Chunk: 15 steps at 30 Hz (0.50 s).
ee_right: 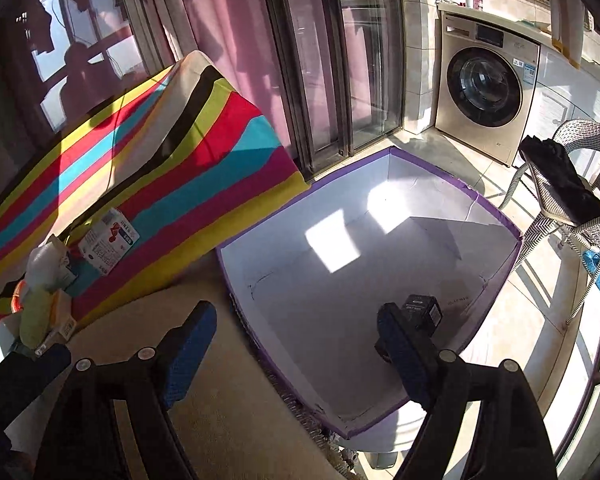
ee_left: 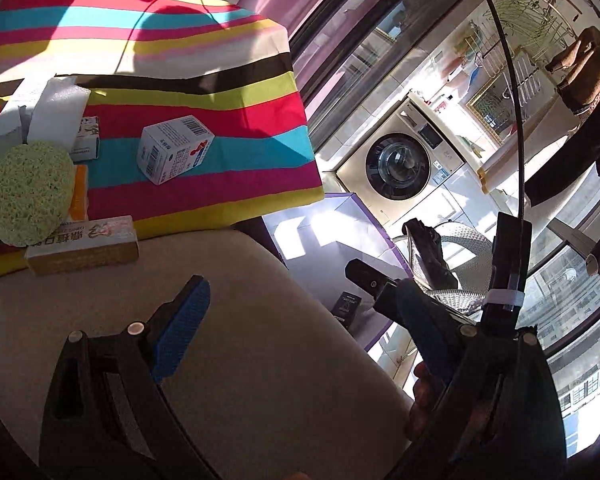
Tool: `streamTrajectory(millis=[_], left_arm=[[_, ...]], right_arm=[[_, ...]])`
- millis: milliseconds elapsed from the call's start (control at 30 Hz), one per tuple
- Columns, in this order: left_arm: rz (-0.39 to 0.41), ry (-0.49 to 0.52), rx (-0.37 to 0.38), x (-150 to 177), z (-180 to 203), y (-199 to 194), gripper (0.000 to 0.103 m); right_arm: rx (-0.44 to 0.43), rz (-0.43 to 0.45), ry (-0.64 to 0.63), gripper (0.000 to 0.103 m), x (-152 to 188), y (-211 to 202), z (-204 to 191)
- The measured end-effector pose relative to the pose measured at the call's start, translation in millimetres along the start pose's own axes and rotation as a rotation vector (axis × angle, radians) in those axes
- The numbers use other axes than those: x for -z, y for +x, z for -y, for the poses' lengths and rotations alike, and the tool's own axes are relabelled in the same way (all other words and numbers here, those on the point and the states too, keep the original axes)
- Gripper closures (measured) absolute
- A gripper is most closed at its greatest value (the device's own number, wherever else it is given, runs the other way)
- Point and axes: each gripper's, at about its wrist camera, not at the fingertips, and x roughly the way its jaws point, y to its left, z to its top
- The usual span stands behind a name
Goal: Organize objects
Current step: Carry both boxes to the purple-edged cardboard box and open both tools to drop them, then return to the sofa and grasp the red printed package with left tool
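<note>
A striped cloth [ee_left: 204, 92] carries a white and blue medicine box [ee_left: 174, 150], a round green sponge [ee_left: 28, 192], a gold toothpaste box [ee_left: 82, 246] and several small packs. My left gripper [ee_left: 300, 332] is open and empty above the beige cushion [ee_left: 260, 360], short of these objects. My right gripper [ee_right: 296, 344] is open and empty over the edge of a white box with purple rim [ee_right: 496, 210]. A small black box [ee_right: 422, 312] lies inside it, just beyond my right fingertip. The medicine box [ee_right: 108, 242] and sponge [ee_right: 36, 316] also show in the right wrist view.
A washing machine [ee_right: 488, 92] stands at the back. A wicker chair [ee_right: 580, 200] with a dark cloth [ee_right: 556, 178] is to the right of the box. Glass sliding doors [ee_right: 340, 60] and pink curtains are behind the striped cloth [ee_right: 160, 160].
</note>
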Motion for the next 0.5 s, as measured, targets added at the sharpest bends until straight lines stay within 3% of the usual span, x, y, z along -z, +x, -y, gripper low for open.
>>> streamTrajectory(millis=[267,500], left_arm=[[0.199,-0.120,-0.247,30.0,-76.7,-93.6,0.008],[0.305,-0.249,-0.417,44.5,-132.8,-146.2,0.008]], right_arm=[[-0.127,-0.002,-0.230,0.019,12.3,2.5,-86.7],[-0.177,-0.040,-0.308,0.019,13.7,17.8,-123.5]])
